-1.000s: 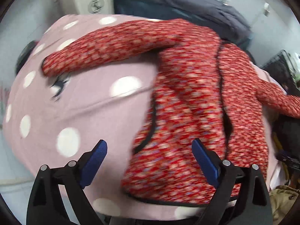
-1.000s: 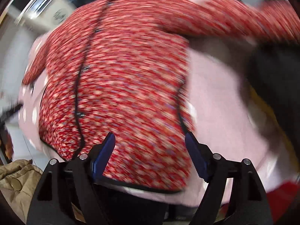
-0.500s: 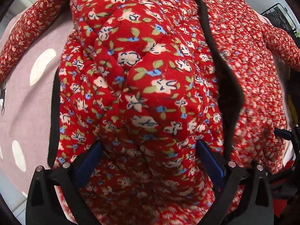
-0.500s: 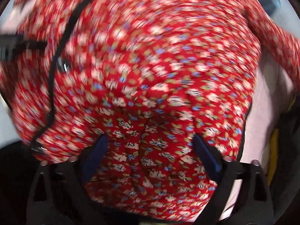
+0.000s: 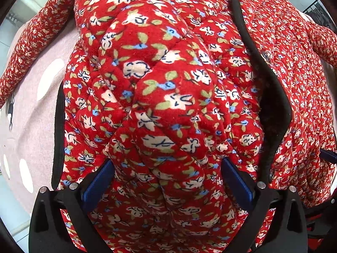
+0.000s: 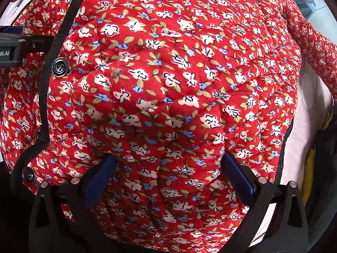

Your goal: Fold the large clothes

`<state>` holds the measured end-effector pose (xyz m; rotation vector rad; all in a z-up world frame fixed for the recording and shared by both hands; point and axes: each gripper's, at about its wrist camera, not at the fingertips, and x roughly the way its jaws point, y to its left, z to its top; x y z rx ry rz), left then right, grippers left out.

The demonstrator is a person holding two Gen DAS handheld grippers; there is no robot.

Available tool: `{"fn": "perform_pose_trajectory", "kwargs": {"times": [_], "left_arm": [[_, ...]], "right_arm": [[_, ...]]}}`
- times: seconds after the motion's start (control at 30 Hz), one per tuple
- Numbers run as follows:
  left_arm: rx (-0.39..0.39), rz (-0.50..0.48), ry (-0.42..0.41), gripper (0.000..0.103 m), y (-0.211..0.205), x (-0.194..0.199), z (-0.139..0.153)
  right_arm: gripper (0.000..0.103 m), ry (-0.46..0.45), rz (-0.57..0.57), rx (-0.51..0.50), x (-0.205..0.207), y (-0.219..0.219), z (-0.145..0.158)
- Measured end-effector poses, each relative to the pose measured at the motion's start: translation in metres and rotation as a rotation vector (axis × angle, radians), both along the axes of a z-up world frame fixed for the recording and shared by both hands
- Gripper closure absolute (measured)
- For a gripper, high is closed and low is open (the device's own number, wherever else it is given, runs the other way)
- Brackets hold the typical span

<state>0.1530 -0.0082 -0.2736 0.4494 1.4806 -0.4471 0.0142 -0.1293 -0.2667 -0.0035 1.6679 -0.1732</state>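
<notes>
A red quilted floral jacket with black trim and dark buttons lies spread on a pink polka-dot cover. My left gripper is pushed into the jacket's lower left panel, jaws wide apart with padded fabric bulging between the blue pads. My right gripper is likewise pushed into the lower right panel, jaws wide apart around a bulge of fabric. A sleeve stretches out on each side. The left gripper's body shows at the left edge of the right wrist view.
The pink cover also shows at the right in the right wrist view. Dark and yellow items lie past the cover's right edge. A black wire rack stands at the far right. Pale floor lies below the cover's left edge.
Both grippers have dropped from above the jacket's hem down into the fabric. The jacket now fills both views and bulges between the open jaws.
</notes>
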Motion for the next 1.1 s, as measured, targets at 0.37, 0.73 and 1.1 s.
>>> {"fn": "perform_pose_trajectory", "kwargs": {"times": [0.37, 0.73, 1.1], "left_arm": [[-0.021, 0.010, -0.015, 0.006, 0.012, 0.008, 0.035], [-0.066, 0.080, -0.066, 0.006, 0.037, 0.024, 0.082], [-0.090, 0.092, -0.071, 0.006, 0.044, 0.024, 0.098]], "right_arm": [[0.005, -0.126, -0.166, 0.069, -0.001, -0.019, 0.047], [0.005, -0.522, -0.613, -0.001, -0.045, -0.159, 0.173], [0.020, -0.740, -0.955, -0.201, -0.112, -0.266, 0.246]]}}
